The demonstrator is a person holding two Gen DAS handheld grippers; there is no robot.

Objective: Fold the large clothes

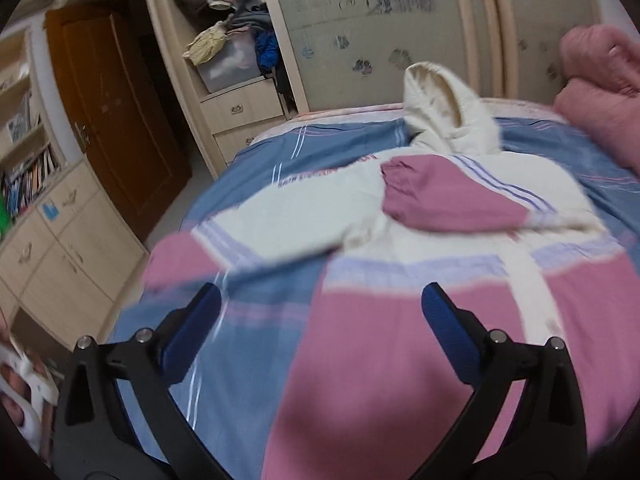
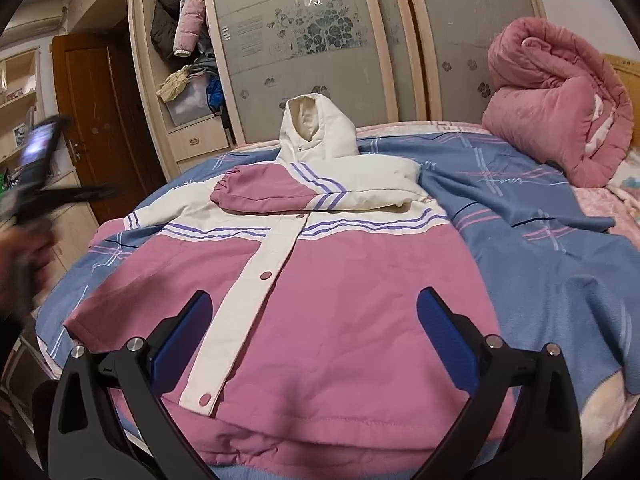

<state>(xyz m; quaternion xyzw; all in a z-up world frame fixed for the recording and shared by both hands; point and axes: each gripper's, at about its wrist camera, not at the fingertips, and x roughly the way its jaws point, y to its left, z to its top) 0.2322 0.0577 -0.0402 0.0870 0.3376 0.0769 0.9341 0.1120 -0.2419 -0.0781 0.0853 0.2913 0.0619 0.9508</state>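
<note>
The jacket (image 2: 320, 300), pink below and white above with purple stripes, lies flat and front-up on the bed (image 2: 540, 272), its hood (image 2: 316, 128) standing up at the far end. One sleeve (image 2: 276, 192) is folded across the chest; the other sleeve (image 1: 188, 256) lies spread out to the side, ahead and left of the left hand-held gripper (image 1: 320, 320).

The left hand-held gripper has its jaws spread wide, with nothing between the blue pads (image 1: 448, 328). It hangs over the near part of the jacket and the blue blanket (image 1: 248, 184), with no contact to be seen; its view is smeared by motion. In the right wrist view it shows as a dark blur (image 2: 44, 176) at the left edge, beside the bed, with a blurred hand (image 2: 20, 264) below it.

The right hand-held gripper (image 2: 316, 336) is also wide open and empty. It hangs over the jacket's hem, the white snap placket (image 2: 256, 280) running away from between its pads (image 2: 444, 336) towards the hood. A rolled pink quilt (image 2: 556, 108) sits far ahead to its right, and a wardrobe (image 2: 320, 40) stands beyond the bed.
</note>
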